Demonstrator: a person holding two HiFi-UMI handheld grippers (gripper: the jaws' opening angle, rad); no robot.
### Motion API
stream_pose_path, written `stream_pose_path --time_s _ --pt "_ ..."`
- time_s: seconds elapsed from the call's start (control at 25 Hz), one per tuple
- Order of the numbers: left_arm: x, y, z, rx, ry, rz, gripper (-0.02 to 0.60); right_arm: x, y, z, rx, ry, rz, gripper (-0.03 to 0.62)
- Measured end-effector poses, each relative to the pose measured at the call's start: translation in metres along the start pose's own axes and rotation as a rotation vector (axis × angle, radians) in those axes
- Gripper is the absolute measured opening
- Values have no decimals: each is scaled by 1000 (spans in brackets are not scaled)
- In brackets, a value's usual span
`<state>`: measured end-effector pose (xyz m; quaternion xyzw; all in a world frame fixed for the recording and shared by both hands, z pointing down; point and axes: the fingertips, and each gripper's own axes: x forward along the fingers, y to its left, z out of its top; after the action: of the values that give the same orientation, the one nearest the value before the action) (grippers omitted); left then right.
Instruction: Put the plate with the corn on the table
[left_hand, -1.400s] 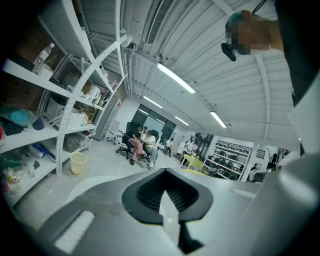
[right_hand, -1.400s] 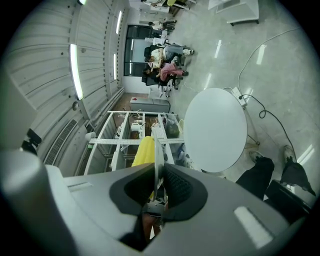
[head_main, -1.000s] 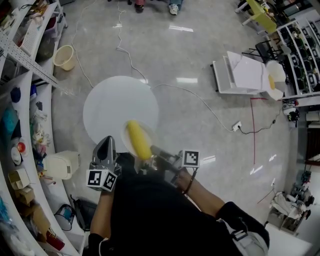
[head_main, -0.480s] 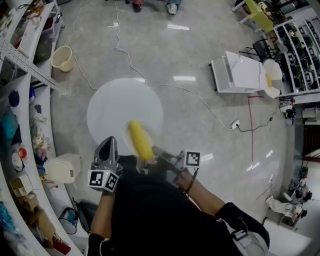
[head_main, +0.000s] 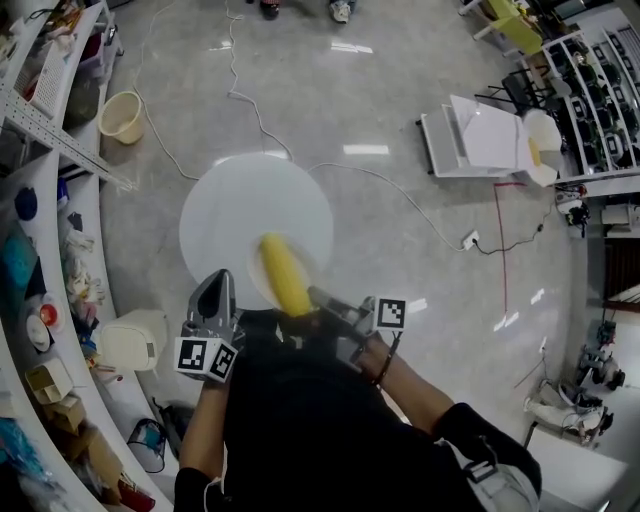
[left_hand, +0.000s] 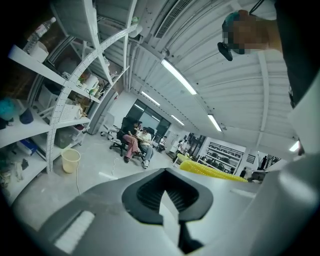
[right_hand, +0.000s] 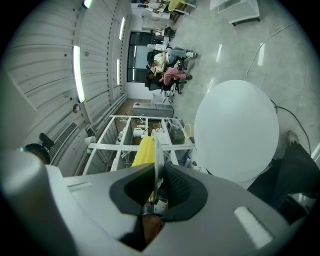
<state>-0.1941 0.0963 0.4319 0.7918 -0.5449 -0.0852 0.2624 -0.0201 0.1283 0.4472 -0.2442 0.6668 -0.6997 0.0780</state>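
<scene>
A yellow corn cob (head_main: 285, 275) lies on a white plate (head_main: 261, 290). My right gripper (head_main: 322, 298) is shut on the plate's near rim and holds it over the near edge of the round white table (head_main: 240, 215). In the right gripper view the plate (right_hand: 157, 147) shows edge-on between the pads, with the corn (right_hand: 144, 152) on its left and the table (right_hand: 235, 130) beyond. My left gripper (head_main: 213, 290) hangs left of the plate, shut and holding nothing. Its own view shows the closed left gripper (left_hand: 167, 189) with the corn (left_hand: 212, 170) off to the right.
Shelves (head_main: 40, 250) packed with goods run down the left, with a white appliance (head_main: 130, 338) at their foot. A pale bucket (head_main: 122, 115) and a cable (head_main: 400, 195) lie on the floor beyond the table. A white cart (head_main: 480, 140) stands far right. Seated people (left_hand: 135, 142) are far off.
The table has drawn nearer in the head view, so the plate with the corn now reaches further over its near edge. Both grippers keep their grip state.
</scene>
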Motion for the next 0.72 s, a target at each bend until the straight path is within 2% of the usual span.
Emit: stream_pose_path --time_s 0.72 --pt "37 -21 9 7 -18 -39 5 -6 -1 33 21 -57 34 51"
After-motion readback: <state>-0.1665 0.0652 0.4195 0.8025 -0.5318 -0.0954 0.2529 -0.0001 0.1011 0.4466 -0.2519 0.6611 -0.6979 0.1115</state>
